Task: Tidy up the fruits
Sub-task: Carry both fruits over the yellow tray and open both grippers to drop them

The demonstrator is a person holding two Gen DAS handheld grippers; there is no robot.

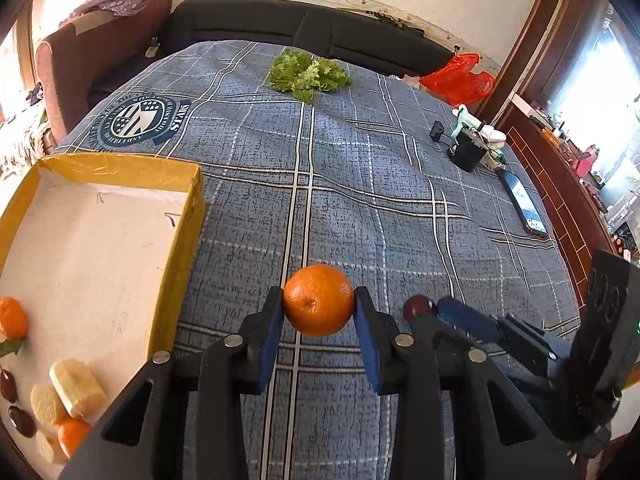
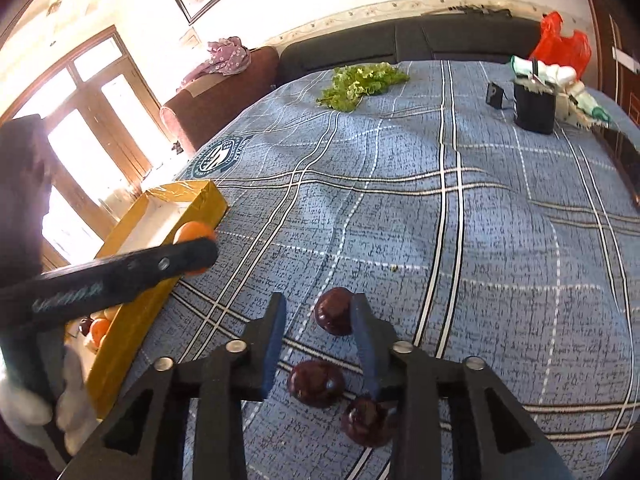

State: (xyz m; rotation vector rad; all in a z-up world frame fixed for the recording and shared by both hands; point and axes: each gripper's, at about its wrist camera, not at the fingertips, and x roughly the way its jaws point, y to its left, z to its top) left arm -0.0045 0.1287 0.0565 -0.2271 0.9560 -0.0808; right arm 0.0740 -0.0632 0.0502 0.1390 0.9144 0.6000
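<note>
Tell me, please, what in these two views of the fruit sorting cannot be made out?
- Yellow box: in the left wrist view, its near contents are cut off by the frame edge and the left gripper, which holds the orange.
- Dark fruits: in the right wrist view, the nearest is partly behind the right gripper; their kind is unclear.
- Black container: too small to show its contents.

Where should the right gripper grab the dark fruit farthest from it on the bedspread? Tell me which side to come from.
Grip that plum across its widest middle, coming from above and the near side. It is round and sits alone on the bedspread, so any two opposite sides serve. The right gripper is open with one finger already beside it; shift slightly right so both fingers straddle it, clear of the two nearer plums.
</note>
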